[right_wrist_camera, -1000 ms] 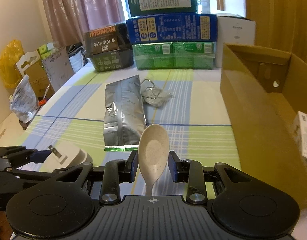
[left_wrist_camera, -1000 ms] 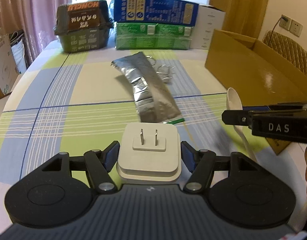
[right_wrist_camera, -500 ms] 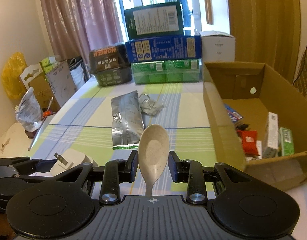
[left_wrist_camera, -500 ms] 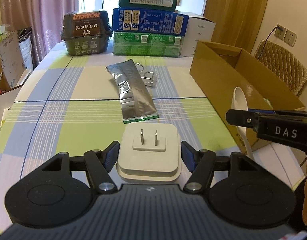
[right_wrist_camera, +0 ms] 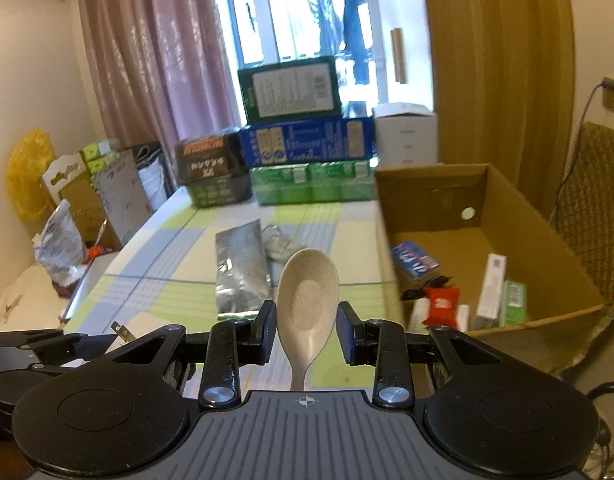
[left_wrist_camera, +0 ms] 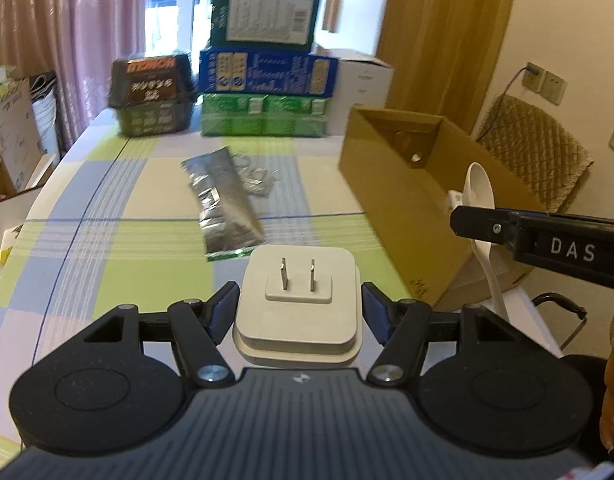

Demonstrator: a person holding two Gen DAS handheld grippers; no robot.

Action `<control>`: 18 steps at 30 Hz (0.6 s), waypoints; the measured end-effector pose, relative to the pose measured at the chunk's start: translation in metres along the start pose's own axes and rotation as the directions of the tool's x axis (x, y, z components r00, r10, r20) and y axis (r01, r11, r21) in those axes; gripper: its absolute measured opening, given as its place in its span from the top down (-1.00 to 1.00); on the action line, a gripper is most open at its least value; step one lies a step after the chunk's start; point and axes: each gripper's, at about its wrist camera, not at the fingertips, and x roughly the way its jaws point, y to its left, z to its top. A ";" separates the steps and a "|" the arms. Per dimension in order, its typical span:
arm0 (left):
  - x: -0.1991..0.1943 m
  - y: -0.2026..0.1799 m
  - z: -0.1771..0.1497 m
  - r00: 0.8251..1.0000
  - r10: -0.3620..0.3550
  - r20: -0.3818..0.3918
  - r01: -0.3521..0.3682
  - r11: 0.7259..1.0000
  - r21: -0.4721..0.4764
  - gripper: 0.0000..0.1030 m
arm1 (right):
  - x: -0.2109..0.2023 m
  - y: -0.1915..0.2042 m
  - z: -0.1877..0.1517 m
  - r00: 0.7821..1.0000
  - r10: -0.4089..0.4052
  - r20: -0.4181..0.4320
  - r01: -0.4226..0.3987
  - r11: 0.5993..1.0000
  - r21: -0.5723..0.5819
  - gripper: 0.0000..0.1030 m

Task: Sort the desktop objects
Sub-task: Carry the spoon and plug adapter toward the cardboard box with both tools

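**Above the table edge: both grippers loaded beside the open carton**

Over the near edge of the checked tablecloth, your left gripper is clamped on a white plug adapter, its two flat prongs pointing forward and away from you. Your right gripper grips a speckled beige spoon by the neck, bowl upright and facing the camera; from the left wrist view that spoon stands just beside the carton's near corner.

To your right sits the open cardboard box, flaps up, resting on the table's right side. Inside it you can see a blue packet near the left wall, a red packet towards the near wall, a tall white carton standing upright, and a green carton touching it on the right. Other small items near the red packet are too blurred to tell apart.

Still out on the cloth lie a silver foil pouch and, just beside its far end, a small clear bag with metal pieces. At the far edge, a dark lidded tub stands next to stacked green, blue and dark green boxes, with a white box to their right.
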 end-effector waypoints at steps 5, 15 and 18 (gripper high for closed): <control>-0.004 -0.027 0.009 0.999 -0.035 0.019 0.034 0.999 0.036 -0.19 | -0.017 -0.025 0.005 0.999 -0.041 0.023 0.040 0.999 0.032 0.43; 0.004 -0.076 0.027 0.994 -0.103 0.028 0.100 0.991 0.092 -0.19 | -0.039 -0.073 0.010 0.991 -0.124 0.042 0.119 0.989 0.091 0.43; 0.006 -0.088 0.029 0.992 -0.120 0.026 0.117 0.987 0.108 -0.19 | -0.043 -0.085 0.012 0.989 -0.140 0.046 0.135 0.986 0.099 0.43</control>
